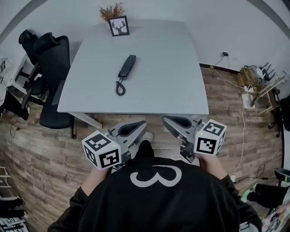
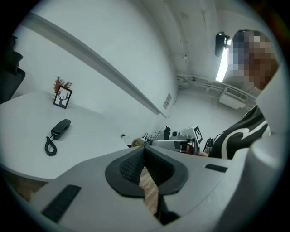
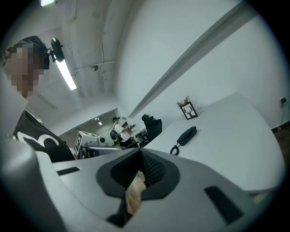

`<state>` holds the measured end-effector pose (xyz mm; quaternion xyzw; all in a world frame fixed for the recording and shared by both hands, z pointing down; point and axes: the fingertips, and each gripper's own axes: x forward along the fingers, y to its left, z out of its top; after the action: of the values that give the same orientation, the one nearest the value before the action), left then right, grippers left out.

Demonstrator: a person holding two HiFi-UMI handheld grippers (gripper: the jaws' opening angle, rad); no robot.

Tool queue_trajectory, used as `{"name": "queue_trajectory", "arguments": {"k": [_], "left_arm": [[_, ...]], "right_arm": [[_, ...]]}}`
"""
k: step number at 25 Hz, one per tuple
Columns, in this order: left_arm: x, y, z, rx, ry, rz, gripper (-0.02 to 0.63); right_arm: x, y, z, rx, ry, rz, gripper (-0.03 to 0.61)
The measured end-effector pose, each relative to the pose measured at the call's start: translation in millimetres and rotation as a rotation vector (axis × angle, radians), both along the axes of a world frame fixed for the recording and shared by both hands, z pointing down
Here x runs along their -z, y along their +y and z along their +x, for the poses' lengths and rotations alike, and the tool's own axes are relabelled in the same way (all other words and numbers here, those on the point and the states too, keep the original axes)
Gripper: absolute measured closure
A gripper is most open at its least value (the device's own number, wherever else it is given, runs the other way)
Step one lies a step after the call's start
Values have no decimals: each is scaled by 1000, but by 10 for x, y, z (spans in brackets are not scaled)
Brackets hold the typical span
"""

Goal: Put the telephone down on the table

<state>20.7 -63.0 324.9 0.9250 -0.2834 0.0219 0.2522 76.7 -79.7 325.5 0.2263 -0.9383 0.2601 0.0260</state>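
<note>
Our left gripper [image 1: 144, 123] and right gripper [image 1: 165, 119] hang closed, empty; the telephone [image 1: 127, 66] lies on the counter [image 1: 158, 68], so we judge the task done.

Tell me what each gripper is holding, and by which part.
Nothing is held. The left gripper and the right gripper both have their jaws together and empty; the telephone lies on the table, apart from both.

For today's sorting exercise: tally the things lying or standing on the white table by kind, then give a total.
Telephone: 1
Picture frame: 1
Dried plant: 1
Total: 3
</note>
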Motion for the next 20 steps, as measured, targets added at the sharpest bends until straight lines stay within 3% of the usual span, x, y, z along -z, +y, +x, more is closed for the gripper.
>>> {"name": "queue_trajectory", "arguments": {"k": [20], "left_arm": [[27, 320, 383, -41, -31, -12, 603]], "right_arm": [[-25, 422, 325, -32, 3, 29, 572]]}}
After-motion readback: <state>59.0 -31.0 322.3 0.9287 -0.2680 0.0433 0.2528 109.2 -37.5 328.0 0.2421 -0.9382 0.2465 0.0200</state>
